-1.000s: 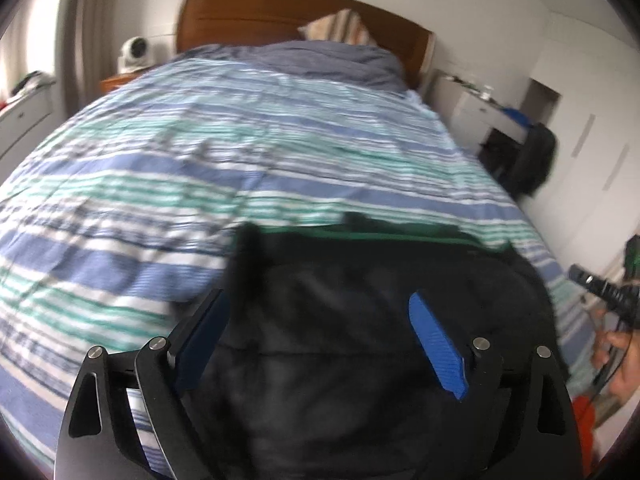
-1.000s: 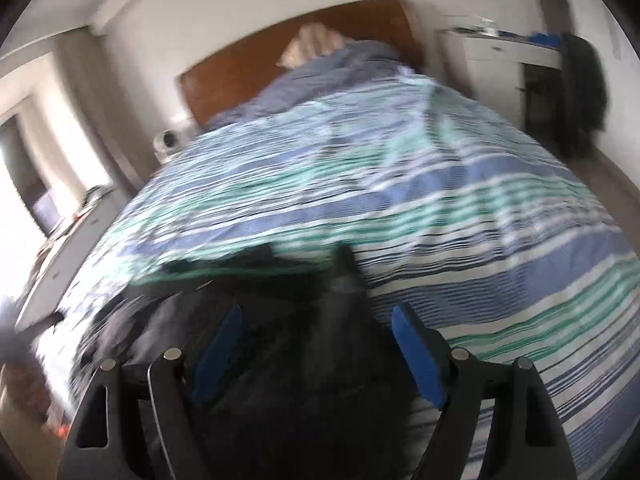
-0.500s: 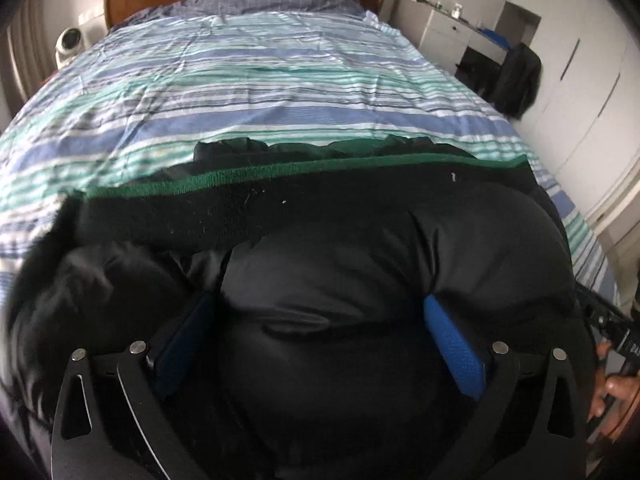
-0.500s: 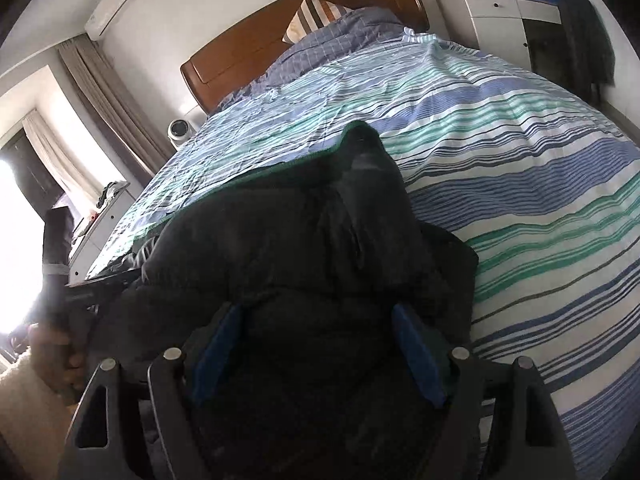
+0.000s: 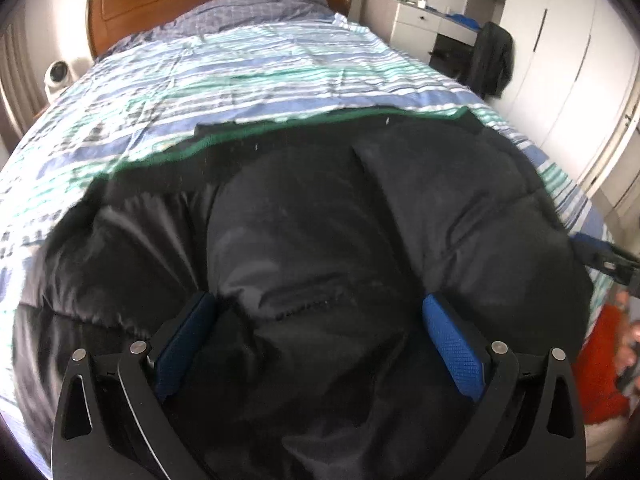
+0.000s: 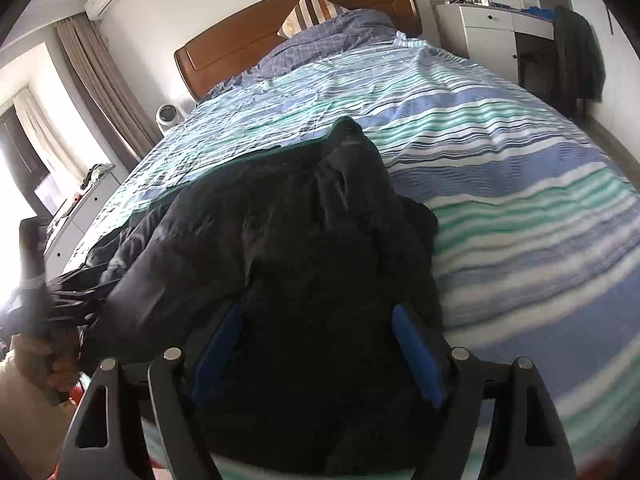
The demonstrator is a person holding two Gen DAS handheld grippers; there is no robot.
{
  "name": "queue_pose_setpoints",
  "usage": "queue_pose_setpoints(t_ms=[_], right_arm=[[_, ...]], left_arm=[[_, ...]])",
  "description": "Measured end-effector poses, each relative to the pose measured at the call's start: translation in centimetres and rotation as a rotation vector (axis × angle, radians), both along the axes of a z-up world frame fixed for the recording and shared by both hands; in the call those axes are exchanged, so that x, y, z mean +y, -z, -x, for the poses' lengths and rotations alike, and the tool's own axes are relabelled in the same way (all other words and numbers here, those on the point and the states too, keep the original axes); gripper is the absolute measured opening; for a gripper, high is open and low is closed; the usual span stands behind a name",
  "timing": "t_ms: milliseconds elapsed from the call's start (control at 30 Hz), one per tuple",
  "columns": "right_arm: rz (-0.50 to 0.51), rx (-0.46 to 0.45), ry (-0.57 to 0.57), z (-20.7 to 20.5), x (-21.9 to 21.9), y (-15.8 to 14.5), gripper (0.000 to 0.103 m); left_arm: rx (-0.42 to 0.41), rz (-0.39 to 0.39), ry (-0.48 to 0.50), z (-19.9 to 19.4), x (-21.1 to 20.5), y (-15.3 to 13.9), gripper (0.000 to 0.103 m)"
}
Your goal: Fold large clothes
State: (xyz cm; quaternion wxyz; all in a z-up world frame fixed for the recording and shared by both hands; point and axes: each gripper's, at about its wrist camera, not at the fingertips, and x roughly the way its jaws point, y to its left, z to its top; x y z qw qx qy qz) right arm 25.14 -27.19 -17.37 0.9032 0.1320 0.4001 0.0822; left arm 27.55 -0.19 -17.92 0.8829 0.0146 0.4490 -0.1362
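A black puffer jacket (image 5: 320,220) is spread on the striped duvet (image 5: 240,72), below the wooden headboard (image 6: 296,16). Both the left gripper (image 5: 316,340) and right gripper (image 6: 316,348) are spread wide over it, nothing pinched.

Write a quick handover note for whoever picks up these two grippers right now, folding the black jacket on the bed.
Left gripper: open wide, fingers either side of a puffy bulge of the black jacket; no squeeze visible.
Right gripper: jaws apart around a thick bunch of jacket; whether it grips is unclear.
Jacket: bunched at the near end of the striped bedspread, green-trimmed edge toward the headboard.
Done: jacket is on the bed, roughly heaped.
Left: no neat fold visible yet; spread it flat, fold sleeves and body, then square it up.
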Motion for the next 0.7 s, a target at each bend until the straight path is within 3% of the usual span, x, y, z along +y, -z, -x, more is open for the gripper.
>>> queue_pose_setpoints(t_ms=[200,333,467,567,700], right_arm=[[-0.014,0.049,0.036,1.4,-0.8,2.2,0.08],[0.001,0.047,0.034,1.9,-0.6,1.0,0.08],[-0.006,0.003,0.004,3.6,-0.1,-0.8,0.08],[0.001,-0.006,-0.02,4.5,0.7,-1.0,0.08],[-0.002,0.023,-0.045,4.5,1.9,0.0,0.08]], left_arm=[[-0.027,-0.035,-0.013,-0.2,-0.6,1.7,0.102],[0.0,-0.018,-0.01,0.7,-0.1,0.4,0.102],[-0.025,0.003,0.013,3.6,0.0,-1.0,0.102],[-0.029,0.031,0.011,4.5,0.2,-0.4,0.102],[-0.043,-0.001,0.021,4.1,-0.3,1.0,0.102]])
